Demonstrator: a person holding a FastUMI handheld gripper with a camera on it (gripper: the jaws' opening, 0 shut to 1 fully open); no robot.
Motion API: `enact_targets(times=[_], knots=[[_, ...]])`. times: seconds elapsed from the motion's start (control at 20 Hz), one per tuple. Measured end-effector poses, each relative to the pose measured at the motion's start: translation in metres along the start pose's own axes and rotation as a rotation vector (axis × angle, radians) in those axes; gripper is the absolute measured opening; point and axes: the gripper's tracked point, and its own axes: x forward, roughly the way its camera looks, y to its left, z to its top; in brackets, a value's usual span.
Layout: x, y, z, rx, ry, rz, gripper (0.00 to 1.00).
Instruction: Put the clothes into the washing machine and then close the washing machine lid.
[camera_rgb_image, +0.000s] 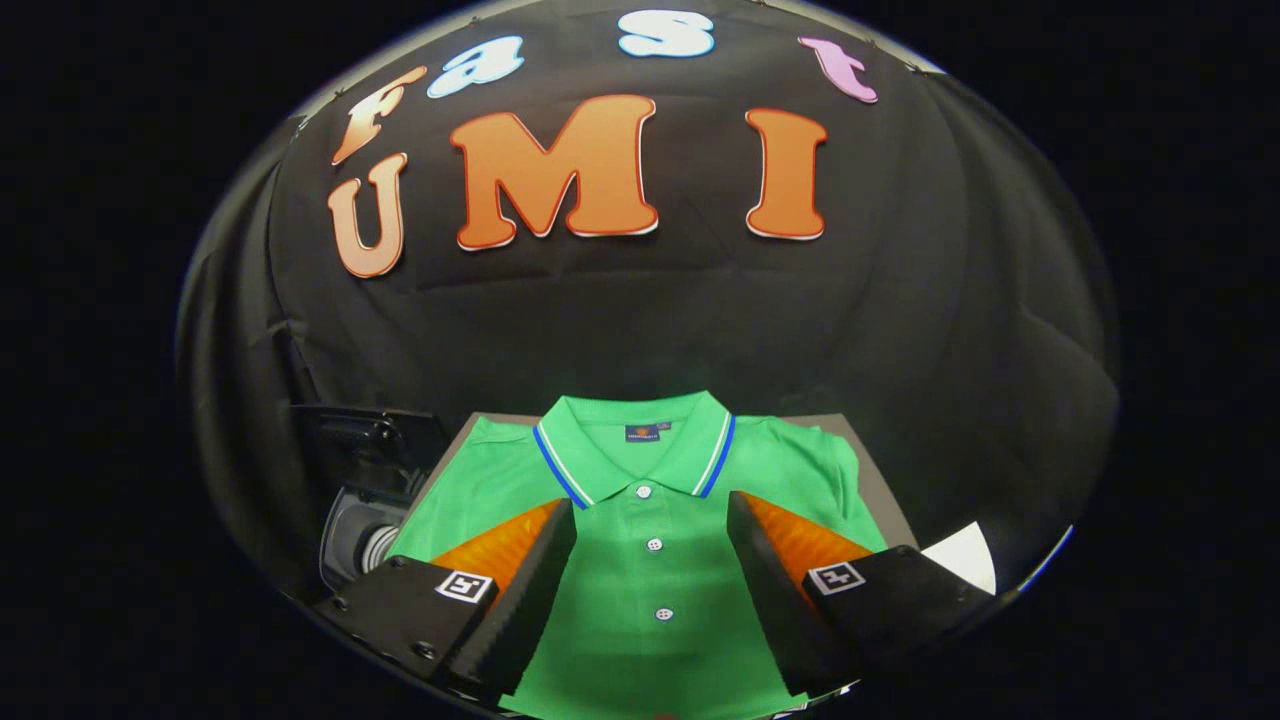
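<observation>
A green polo shirt (650, 590) with a blue-and-white striped collar and white buttons lies flat on a grey table (880, 490), collar pointing away from me. My gripper (650, 515) hovers over the shirt's chest, open, with the button placket showing in the wide gap between the fingers. Neither finger touches the cloth as far as I can tell. To the left of the table, lower down, sits the washing machine (365, 535), a grey rounded body with its dark lid (365, 440) standing open behind it.
The black cloth wall rises close behind the table's far edge. A white patch (962, 555) lies off the table's right side, beyond the right finger. The washing machine stands tight against the table's left edge.
</observation>
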Motion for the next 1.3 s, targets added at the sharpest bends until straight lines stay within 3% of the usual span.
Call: enact_targets(times=[0.55, 0.8, 1.05, 1.2, 1.25, 1.3], knots=[[0.027, -0.007, -0.032, 0.032, 0.254, -0.041, 0.99], [0.028, -0.006, -0.032, -0.008, 0.288, -0.036, 0.95], [0.028, 0.0, -0.034, -0.052, 0.346, -0.035, 0.7], [0.028, 0.0, -0.034, -0.074, 0.356, -0.044, 0.44], [0.031, -0.002, -0.036, -0.089, 0.356, -0.062, 0.29], [0.03, -0.001, -0.038, -0.105, 0.375, -0.07, 0.29]])
